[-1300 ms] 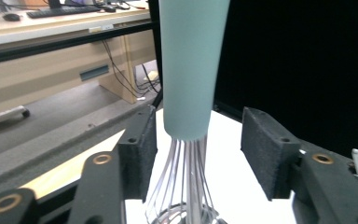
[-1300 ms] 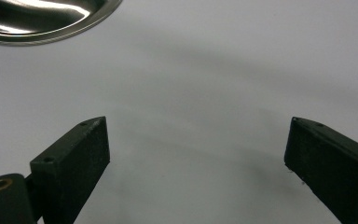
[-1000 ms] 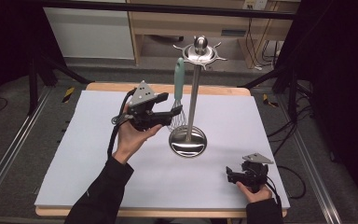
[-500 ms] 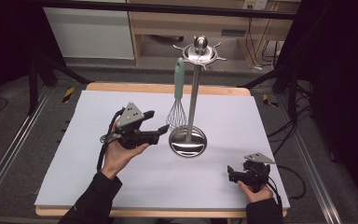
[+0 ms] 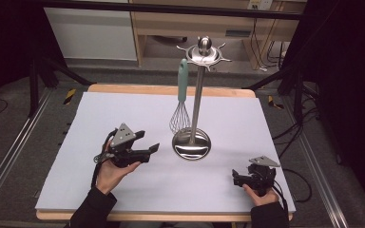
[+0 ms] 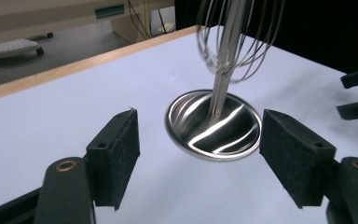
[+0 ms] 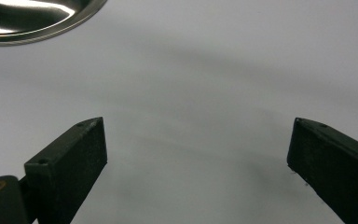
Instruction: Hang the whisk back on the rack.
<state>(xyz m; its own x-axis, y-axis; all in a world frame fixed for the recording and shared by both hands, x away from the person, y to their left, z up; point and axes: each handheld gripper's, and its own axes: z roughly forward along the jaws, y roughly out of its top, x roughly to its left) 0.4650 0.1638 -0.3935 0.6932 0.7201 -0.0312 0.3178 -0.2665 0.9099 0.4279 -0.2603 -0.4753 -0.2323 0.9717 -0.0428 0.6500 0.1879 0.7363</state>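
Whisk (image 6: 235, 35) handle beyond top edge

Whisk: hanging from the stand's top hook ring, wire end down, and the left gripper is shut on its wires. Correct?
Not quite. The whisk does hang from the stand, wire end down, but the left gripper is open and empty, its jaws having just opened. The left gripper view shows both fingers apart over the table with nothing between them, the wires beyond.

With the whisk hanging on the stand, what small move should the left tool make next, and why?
Probably settle onto the white mat and rest. The whisk hangs from the stand. The left tool sits low beside the base, its jaws just opened with nothing between them. The right tool lies open on the mat.
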